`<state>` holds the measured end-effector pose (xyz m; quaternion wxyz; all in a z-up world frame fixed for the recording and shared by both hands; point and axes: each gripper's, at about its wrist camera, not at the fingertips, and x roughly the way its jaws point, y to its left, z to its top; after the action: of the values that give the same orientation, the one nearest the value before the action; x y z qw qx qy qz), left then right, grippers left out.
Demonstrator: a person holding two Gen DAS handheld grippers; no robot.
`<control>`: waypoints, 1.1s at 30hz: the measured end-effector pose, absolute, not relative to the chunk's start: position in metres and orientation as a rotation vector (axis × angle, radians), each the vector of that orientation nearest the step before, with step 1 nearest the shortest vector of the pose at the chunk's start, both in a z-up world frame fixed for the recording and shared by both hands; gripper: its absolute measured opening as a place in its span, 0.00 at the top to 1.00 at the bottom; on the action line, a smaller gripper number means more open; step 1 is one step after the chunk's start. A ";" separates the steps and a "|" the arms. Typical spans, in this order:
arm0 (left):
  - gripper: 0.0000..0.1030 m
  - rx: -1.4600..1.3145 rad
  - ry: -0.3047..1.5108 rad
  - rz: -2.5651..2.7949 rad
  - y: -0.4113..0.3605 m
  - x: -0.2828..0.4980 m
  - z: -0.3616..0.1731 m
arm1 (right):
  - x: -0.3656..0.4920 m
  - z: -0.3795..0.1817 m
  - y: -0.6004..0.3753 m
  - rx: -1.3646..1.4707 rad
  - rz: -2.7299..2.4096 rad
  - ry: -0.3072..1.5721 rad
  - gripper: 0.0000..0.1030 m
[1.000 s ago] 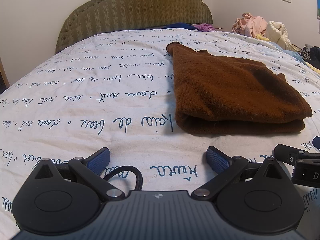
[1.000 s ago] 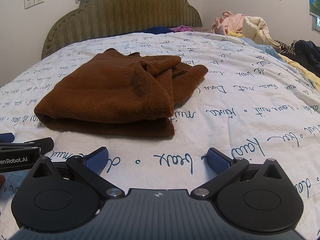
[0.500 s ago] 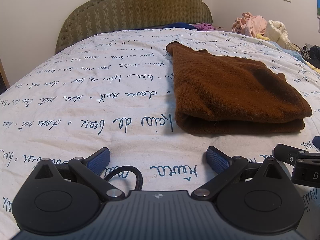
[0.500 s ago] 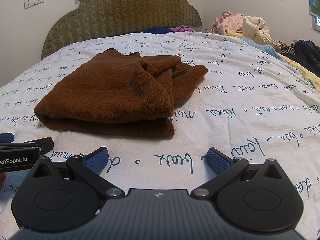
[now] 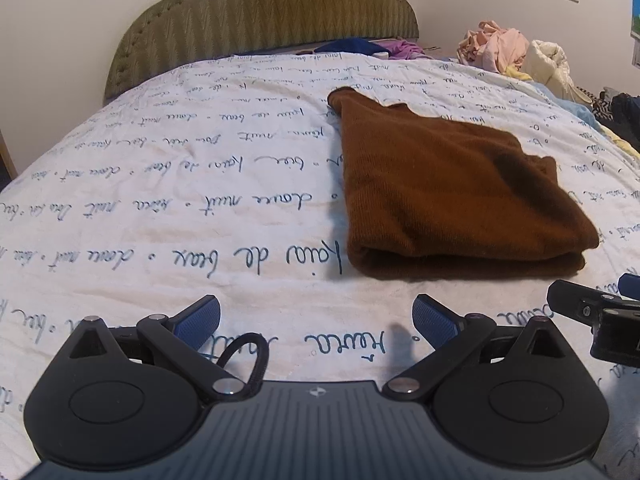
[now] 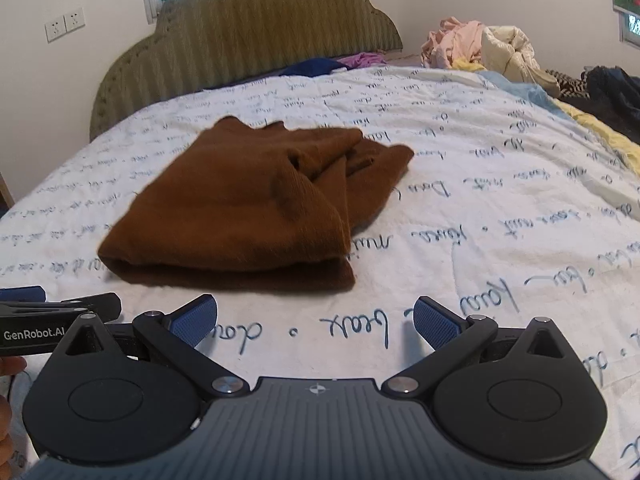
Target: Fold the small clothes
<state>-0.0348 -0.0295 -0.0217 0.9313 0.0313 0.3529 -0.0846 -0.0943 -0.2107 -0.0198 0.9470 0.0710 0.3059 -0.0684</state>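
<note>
Brown knit garment [image 5: 452, 196] lies folded on the script-printed bedspread [image 5: 180, 216]; in the left wrist view we see it ahead and to the right, a thick fold edge facing us, one narrow corner reaching toward the green headboard [image 5: 264, 12]. Against the frames a second ago, it sits in much the same place in this view. Our left gripper [image 5: 316, 316] hovers low over the spread just short of that fold edge, jaws spread wide and holding nothing. A black cord loop [image 5: 244, 356] shows beside its left finger, and the tip of the other tool pokes in at the right edge.

In the right wrist view, we find the garment [image 6: 240, 208] ahead and to the left, its loose layers bunched at the far right corner. Here the view has risen since the earlier frames: the garment sits higher and slightly blurred. Our right gripper [image 6: 316, 316] is held near the garment's front edge, apart from it, jaws wide open and empty. A clothes pile [image 6: 480, 44] sits at the far right.
</note>
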 end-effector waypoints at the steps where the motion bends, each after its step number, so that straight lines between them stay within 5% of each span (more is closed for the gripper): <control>1: 0.00 0.062 0.723 -0.173 -0.029 -0.036 -0.020 | -0.095 -0.017 -0.209 0.135 -0.140 0.619 0.00; 33: 0.00 0.092 0.755 -0.147 -0.025 -0.039 0.004 | -0.105 -0.001 -0.200 0.102 -0.118 0.595 0.00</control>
<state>-0.0392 -0.0250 0.0039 0.9259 0.0450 0.3682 -0.0719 -0.1053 -0.2003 -0.0013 0.9531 0.0501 0.2927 -0.0582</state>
